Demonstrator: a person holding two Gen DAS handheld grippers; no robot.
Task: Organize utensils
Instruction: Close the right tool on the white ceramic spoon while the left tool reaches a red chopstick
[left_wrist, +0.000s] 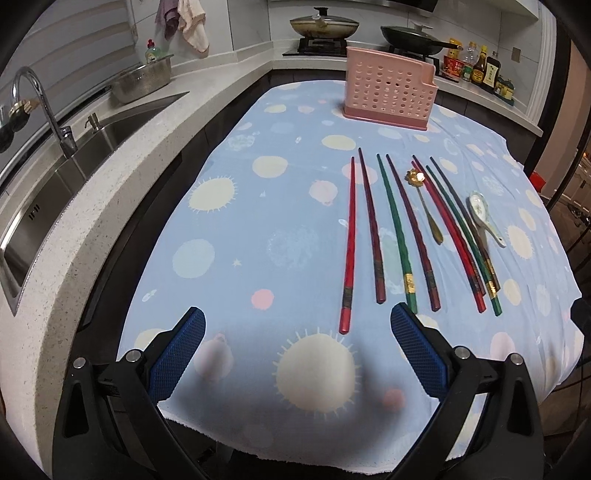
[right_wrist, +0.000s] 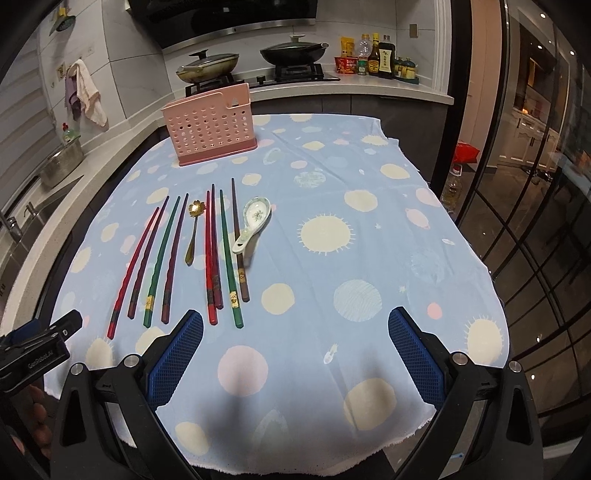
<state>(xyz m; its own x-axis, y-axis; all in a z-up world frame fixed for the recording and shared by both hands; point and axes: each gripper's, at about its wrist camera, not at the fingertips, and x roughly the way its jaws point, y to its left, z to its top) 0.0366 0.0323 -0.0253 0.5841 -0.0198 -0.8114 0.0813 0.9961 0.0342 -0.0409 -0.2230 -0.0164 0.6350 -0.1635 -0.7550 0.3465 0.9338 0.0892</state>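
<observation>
Left gripper (left_wrist: 297, 325): jaws spread wide, nothing between the blue pads (left_wrist: 177, 354). It hovers over the near edge of the table (left_wrist: 207, 229), with the butt end of the outermost red chopstick (left_wrist: 349, 254) lying just ahead, between the line of its fingers.

Right gripper (right_wrist: 295, 326): jaws likewise spread, empty. It hangs over the near edge, further toward the table's right side, with bare cloth under it. The left gripper's body shows at the left margin of the right wrist view.

Utensil layout, moving toward the far edge:
- Eight chopsticks lie roughly parallel, butts toward the near edge, tips toward the far edge. Four on the left are spaced apart; four on the right are bunched, some touching or crossing.
- A gold spoon (left_wrist: 424, 199) with a flower-shaped bowl lies between the two groups.
- A white ceramic spoon (right_wrist: 253, 223) rests at the right of the bunched group, its handle lying over the outermost dark chopstick (right_wrist: 238, 240).
- A pink perforated holder (left_wrist: 388, 92) stands upright near the far edge, well apart from the utensils. Nothing shows above its rim.

Step in hand: judged as the start; no utensil is lifted or stowed.

Next move, judged: bring one gripper down to a single utensil, close on it near the butt end, lift it, and carry it to the holder. The separated chopsticks on the left offer the cleaner first grasp. The ceramic spoon should come off before the chopstick beneath it
</observation>
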